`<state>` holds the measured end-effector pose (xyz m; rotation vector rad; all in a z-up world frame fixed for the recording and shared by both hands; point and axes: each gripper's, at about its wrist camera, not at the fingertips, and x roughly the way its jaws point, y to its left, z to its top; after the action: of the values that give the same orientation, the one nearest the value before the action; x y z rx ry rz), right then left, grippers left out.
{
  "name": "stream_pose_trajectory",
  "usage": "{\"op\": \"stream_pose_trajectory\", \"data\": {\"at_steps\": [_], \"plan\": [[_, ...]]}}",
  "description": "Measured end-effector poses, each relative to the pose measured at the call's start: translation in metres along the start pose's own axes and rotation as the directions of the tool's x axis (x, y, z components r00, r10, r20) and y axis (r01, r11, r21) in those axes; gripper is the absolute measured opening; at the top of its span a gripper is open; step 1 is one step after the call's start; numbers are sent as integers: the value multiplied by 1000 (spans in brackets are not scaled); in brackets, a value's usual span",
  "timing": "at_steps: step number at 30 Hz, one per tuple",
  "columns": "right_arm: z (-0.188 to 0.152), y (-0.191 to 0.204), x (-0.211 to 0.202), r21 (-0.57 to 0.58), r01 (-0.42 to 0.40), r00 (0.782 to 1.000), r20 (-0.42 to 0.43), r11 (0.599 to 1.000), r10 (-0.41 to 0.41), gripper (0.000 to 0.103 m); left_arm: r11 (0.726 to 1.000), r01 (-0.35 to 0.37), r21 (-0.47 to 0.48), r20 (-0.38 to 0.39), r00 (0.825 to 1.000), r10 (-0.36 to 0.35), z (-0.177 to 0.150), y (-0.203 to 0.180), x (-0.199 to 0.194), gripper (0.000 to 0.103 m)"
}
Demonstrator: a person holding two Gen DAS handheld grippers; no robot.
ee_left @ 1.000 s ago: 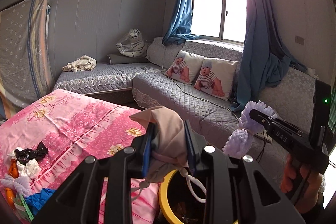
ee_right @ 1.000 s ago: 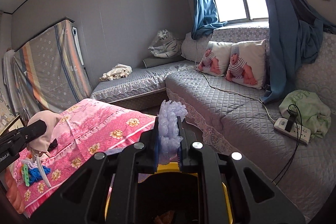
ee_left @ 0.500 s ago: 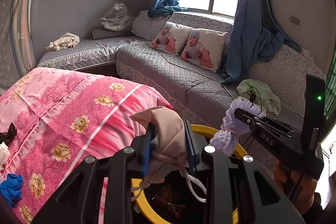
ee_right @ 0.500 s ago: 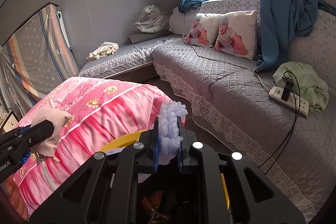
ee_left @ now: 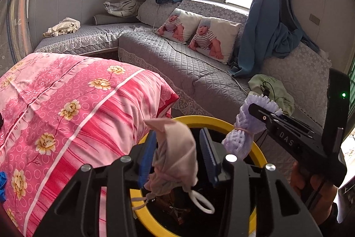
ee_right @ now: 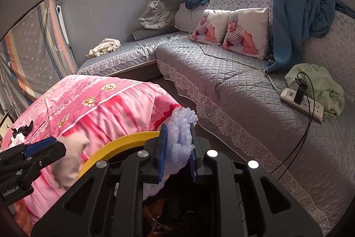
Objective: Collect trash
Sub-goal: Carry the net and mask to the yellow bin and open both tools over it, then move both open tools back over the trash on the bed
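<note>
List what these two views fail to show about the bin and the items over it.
- Yellow-rimmed bin: both views; the hand-held grippers' bodies hide most of it, and its contents are dark.
- Pink face mask: blurred in the right wrist view; whether the opening jaws of the left hand-held gripper still touch it is unclear.
- Purple foam wrap: right wrist view; the right hand-held gripper, jaws opening, hides its lower end.

Pink florals, grey quilting, blue drapes

Pink bedspread (ee_left: 73, 103) with yellow flowers; grey diamond-quilted sofa cover (ee_right: 233, 86); blue curtains (ee_left: 268, 21); yellow-rimmed bin (ee_left: 199, 120); lilac foam net (ee_right: 180, 139); beige face mask (ee_left: 175, 154); white-and-black striped tiger toy (ee_right: 158, 16).
</note>
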<state>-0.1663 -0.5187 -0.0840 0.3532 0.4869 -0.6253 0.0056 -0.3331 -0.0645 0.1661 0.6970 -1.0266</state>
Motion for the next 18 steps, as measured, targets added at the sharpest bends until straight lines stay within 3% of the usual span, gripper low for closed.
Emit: {"op": "stream_pose_trajectory", "data": {"at_steps": [1, 3, 9, 18], "plan": [[0, -1, 0, 5, 1, 1000, 0, 1000, -1, 31, 1000, -6, -2, 8, 1000, 6, 0, 1, -2, 54], [1, -2, 0, 15, 5, 1000, 2, 1000, -5, 37, 1000, -14, 0, 17, 1000, 14, 1, 1, -6, 55], [6, -4, -4, 28, 8, 1000, 12, 1000, -8, 37, 999, -37, -33, 39, 998, 38, 6, 17, -21, 55], [25, 22, -18, 9, -54, 996, 71, 998, 54, 37, 983, -141, -118, 121, 981, 155, 19, 64, -71, 55]]}}
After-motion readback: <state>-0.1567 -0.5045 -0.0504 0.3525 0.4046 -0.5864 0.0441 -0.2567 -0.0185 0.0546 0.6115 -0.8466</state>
